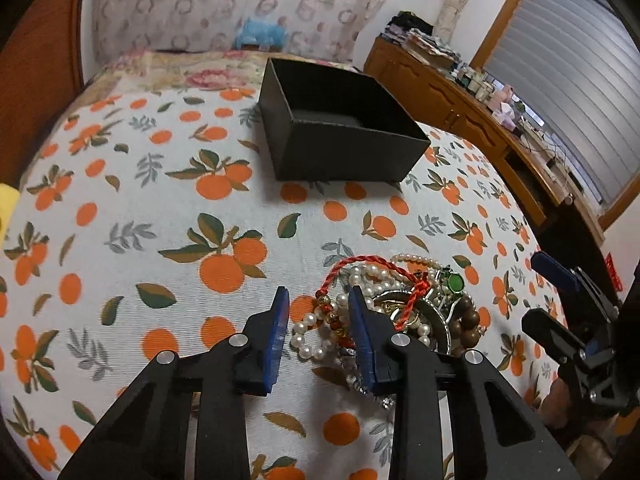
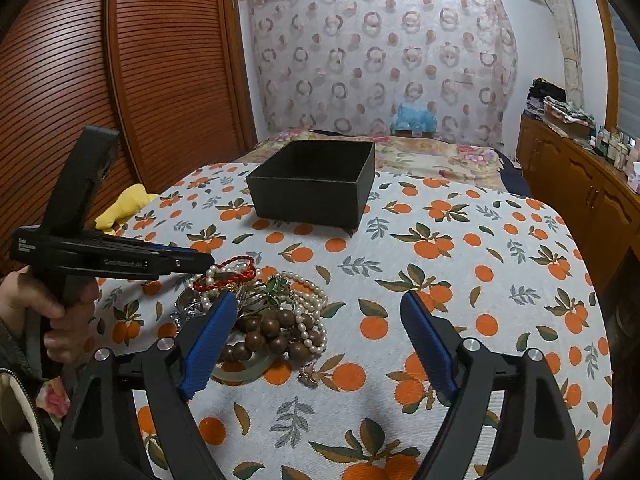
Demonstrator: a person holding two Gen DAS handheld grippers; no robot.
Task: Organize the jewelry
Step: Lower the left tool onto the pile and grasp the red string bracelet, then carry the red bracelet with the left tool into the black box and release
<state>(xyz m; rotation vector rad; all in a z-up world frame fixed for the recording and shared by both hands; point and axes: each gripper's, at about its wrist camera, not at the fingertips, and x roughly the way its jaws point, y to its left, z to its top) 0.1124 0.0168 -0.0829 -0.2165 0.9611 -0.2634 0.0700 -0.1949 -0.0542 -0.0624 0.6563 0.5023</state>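
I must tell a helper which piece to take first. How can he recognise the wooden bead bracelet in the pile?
On the orange-printed tablecloth, in front of the open black cardboard box, lies a tangled jewellery heap. At its near edge sits the brown wooden bead bracelet. Its beads are large, dark and round, unlike the small white pearl strands beside it.

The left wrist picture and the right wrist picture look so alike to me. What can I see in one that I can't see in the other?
Only the left wrist view shows the window blinds, and pearls and red cord between the left gripper fingers, which do not visibly press on them.

Only the right wrist view shows the hand holding the left gripper, the slatted wooden door, and the right gripper standing wide open with nothing between its fingers.

Both show the black box, the jewelry pile, the orange-print cloth and the wooden cabinet.
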